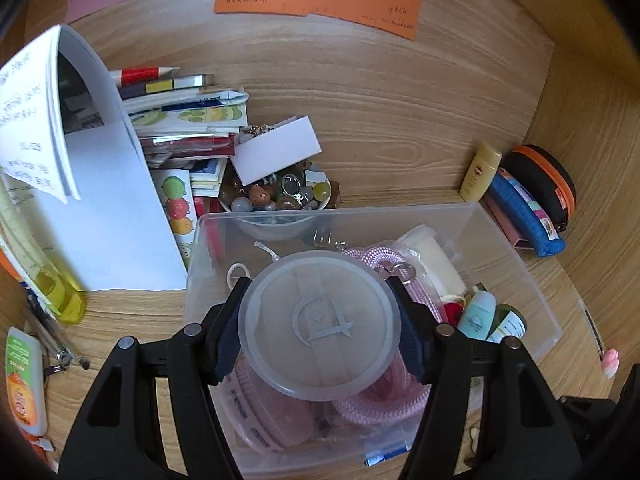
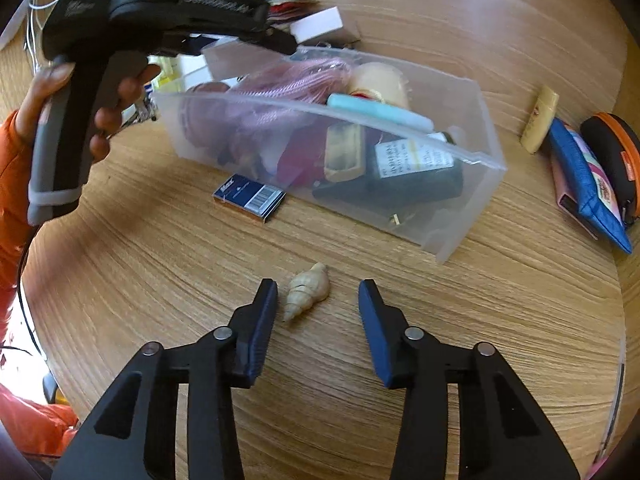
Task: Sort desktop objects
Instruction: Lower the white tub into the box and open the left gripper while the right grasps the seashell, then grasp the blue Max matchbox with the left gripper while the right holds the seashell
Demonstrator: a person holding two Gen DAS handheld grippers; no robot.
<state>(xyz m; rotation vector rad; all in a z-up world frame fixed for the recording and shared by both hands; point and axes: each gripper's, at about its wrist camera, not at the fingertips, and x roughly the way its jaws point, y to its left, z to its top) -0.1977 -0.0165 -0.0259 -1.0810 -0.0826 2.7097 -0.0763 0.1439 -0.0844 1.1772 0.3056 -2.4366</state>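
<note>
Left hand-held gripper (image 1: 320,326): half open, clamped on round lidded jar (image 1: 320,322), above clear bin (image 1: 516,256).
Right hand-held gripper (image 2: 318,304): pads apart, straddling seashell (image 2: 306,291) untouched, near bin, angled downward.

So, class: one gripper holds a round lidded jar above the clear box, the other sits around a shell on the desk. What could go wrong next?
1. The left gripper pinches only the jar at its smooth round lid; it might slip into the crowded box.
2. The shell lies off-centre, near the right gripper's left finger, so closing could knock it aside.
</note>
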